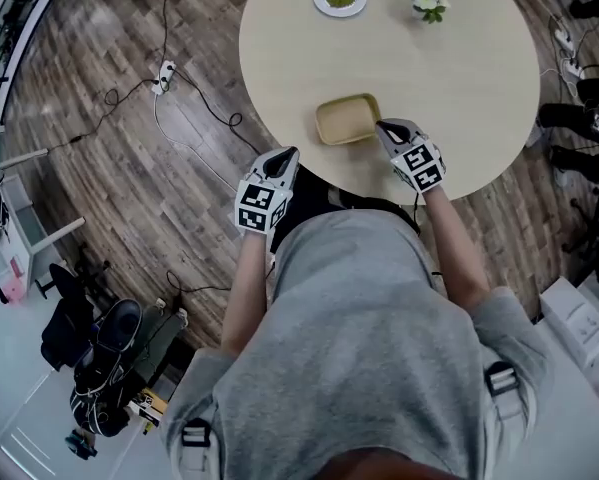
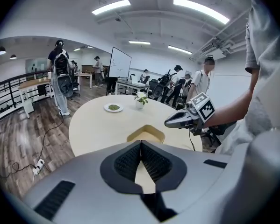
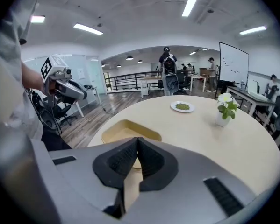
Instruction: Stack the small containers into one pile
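**Tray beside right claw**

On the surface (image 1: 459,78), the tray (image 1: 347,120) lies by the near edge, long axis left-right. The right claw (image 1: 385,127), pressed together and empty, is just beside its right end. The left claw (image 1: 288,155), likewise, hangs farther off, near-left.

A shallow tan container (image 1: 347,119), rectangular with rounded corners, lies flat and open side up on the round pale surface (image 1: 459,78), close to the near edge. Its inside is plain tan. Whether it is a single container or several nested together cannot be told.
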Demonstrator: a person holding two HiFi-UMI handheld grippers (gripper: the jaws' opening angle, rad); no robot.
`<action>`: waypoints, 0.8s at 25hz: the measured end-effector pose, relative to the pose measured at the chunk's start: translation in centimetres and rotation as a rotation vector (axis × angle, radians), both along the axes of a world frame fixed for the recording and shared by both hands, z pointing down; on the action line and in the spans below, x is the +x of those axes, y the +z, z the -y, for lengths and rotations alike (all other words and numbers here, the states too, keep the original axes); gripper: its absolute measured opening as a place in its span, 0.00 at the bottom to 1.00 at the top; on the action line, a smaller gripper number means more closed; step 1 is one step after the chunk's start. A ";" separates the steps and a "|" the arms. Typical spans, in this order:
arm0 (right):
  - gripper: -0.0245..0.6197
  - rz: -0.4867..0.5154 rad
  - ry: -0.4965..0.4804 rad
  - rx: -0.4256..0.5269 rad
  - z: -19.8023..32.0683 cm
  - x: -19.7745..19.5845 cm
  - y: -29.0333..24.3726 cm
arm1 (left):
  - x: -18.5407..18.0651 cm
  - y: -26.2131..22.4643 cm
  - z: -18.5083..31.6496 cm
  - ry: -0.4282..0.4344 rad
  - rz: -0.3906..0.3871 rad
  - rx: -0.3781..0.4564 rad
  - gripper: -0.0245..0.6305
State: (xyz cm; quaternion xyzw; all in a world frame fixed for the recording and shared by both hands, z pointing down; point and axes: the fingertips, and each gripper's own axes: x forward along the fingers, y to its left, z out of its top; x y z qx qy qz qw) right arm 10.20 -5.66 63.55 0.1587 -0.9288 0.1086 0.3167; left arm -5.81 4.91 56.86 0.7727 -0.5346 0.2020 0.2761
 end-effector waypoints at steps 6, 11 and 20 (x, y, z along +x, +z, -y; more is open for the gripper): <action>0.05 0.045 0.104 0.002 0.9 3.9 -0.7 | 1.9 -0.1 2.1 0.069 0.000 0.004 0.07; 0.05 0.048 0.125 0.013 0.6 5.3 -1.0 | 3.0 0.0 2.8 0.096 0.007 0.009 0.07; 0.05 0.040 0.127 0.022 -0.1 6.2 -1.5 | 3.8 -0.6 2.8 0.089 0.006 0.028 0.07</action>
